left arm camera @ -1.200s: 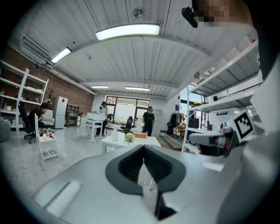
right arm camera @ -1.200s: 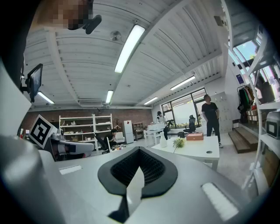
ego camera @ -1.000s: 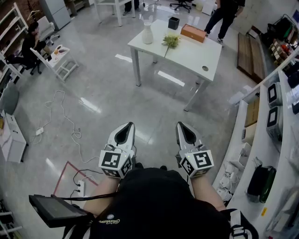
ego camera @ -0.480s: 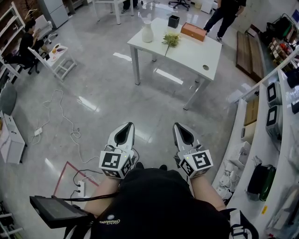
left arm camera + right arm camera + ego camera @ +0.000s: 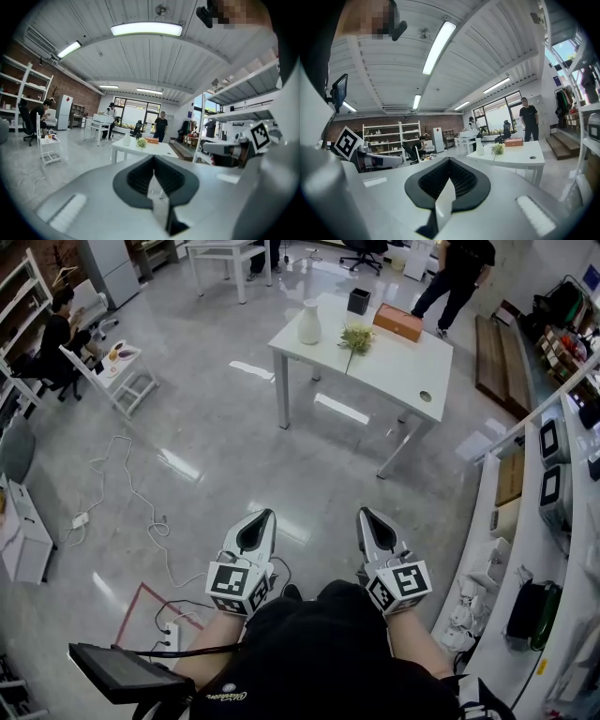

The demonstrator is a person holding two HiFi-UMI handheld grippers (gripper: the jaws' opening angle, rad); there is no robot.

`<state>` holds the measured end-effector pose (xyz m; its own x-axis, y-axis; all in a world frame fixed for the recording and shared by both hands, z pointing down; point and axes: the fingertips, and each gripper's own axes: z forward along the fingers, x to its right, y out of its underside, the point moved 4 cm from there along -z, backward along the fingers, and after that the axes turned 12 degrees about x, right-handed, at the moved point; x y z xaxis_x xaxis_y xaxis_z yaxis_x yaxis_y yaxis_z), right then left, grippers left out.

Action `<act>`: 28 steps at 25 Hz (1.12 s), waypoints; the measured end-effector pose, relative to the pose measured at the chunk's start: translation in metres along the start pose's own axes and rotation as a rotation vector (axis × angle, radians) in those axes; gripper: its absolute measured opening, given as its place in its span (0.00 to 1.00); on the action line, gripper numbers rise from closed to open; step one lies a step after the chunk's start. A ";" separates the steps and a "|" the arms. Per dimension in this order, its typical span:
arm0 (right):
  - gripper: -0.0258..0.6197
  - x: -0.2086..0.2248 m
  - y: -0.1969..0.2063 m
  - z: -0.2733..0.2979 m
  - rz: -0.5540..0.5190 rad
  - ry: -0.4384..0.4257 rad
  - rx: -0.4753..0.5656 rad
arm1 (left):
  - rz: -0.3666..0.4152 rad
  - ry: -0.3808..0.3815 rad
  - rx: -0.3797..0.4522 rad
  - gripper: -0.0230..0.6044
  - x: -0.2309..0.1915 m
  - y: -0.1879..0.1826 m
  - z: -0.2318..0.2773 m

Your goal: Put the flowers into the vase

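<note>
Far ahead, a white vase (image 5: 308, 322) stands on the left part of a white table (image 5: 384, 367). A small bunch of green and pale flowers (image 5: 357, 337) lies on the table just right of the vase. My left gripper (image 5: 260, 516) and right gripper (image 5: 368, 516) are held side by side low in the head view, both shut and empty, well short of the table over bare floor. The left gripper view shows the vase (image 5: 126, 139) and flowers (image 5: 141, 143) small above its closed jaws. In the right gripper view the vase (image 5: 479, 149) and flowers (image 5: 498, 149) lie to the right.
A black cup (image 5: 358, 301) and a brown box (image 5: 398, 322) sit at the table's far side. One person in black (image 5: 459, 268) stands behind it, another sits at the left (image 5: 56, 324). Cables (image 5: 131, 493) trail over the floor. A counter with appliances (image 5: 539, 521) runs along the right.
The table with vase and flowers now sits lower and nearer in the head view. Both grippers have advanced together towards it, still shut and empty.
</note>
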<state>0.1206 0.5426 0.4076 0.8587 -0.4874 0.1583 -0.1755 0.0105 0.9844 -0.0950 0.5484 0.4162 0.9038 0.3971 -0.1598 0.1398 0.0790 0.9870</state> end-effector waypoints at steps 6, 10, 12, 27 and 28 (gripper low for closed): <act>0.04 0.014 0.009 0.023 0.027 0.017 -0.031 | -0.013 0.010 -0.018 0.05 -0.015 0.005 0.024; 0.04 0.033 0.014 0.046 0.041 0.012 -0.042 | -0.027 0.003 -0.030 0.05 -0.024 0.011 0.054; 0.04 0.048 0.017 0.064 0.046 0.002 -0.044 | -0.021 0.001 -0.033 0.05 -0.029 0.011 0.074; 0.04 0.209 -0.019 0.242 0.048 -0.170 -0.030 | 0.045 -0.105 -0.007 0.05 -0.046 -0.021 0.294; 0.04 0.217 -0.020 0.250 0.049 -0.175 -0.030 | 0.043 -0.112 -0.005 0.05 -0.048 -0.022 0.304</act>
<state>0.1895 0.2183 0.4030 0.7518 -0.6305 0.1928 -0.1983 0.0627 0.9781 -0.0179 0.2496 0.4073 0.9486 0.2954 -0.1139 0.0978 0.0690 0.9928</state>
